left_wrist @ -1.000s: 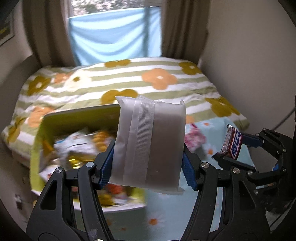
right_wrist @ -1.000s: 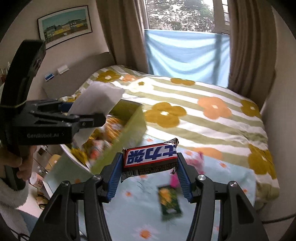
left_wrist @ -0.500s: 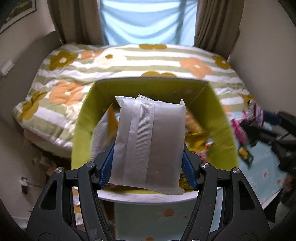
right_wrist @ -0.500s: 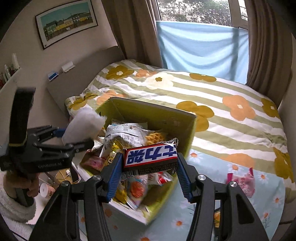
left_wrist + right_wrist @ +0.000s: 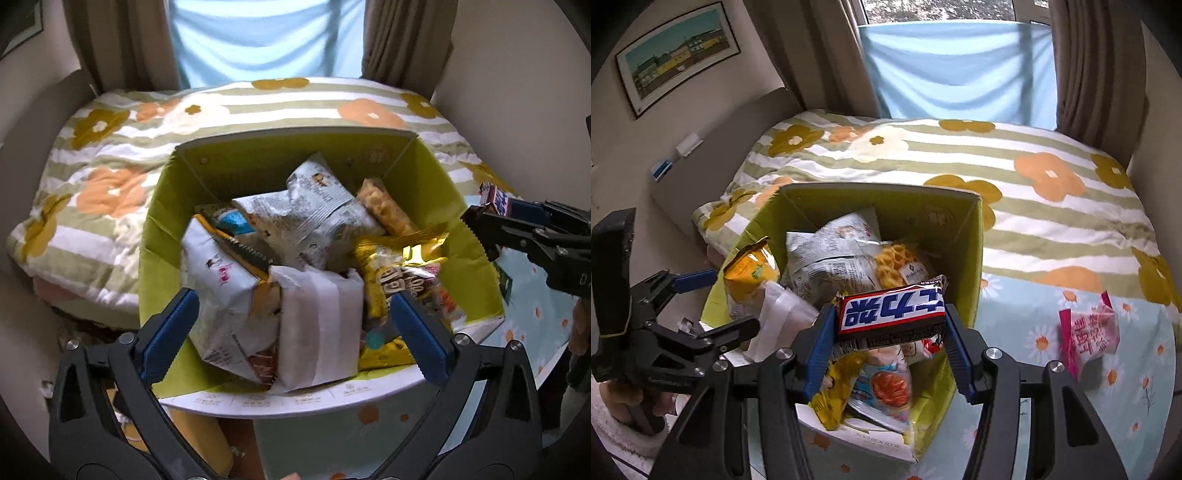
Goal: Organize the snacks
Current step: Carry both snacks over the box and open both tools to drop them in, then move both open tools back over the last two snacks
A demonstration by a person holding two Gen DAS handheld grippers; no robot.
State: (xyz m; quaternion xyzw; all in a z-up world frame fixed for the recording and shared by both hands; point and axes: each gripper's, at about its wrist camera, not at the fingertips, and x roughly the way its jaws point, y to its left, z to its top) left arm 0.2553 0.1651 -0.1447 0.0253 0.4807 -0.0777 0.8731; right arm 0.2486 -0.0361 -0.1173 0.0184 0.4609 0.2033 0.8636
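Left claw (image 5: pixel 295 328) spread wide over white packet (image 5: pixel 319 328), right claw (image 5: pixel 890 332) clamping chocolate bar (image 5: pixel 891 309)

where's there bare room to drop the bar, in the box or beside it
The box is crowded: packets heap up across it, and the white pouch sits at the near edge under the open left gripper. Inside, bare wall shows only along the far side. The freest patch is the blue daisy cloth between the box and the pink packet. The right gripper holds the bar.
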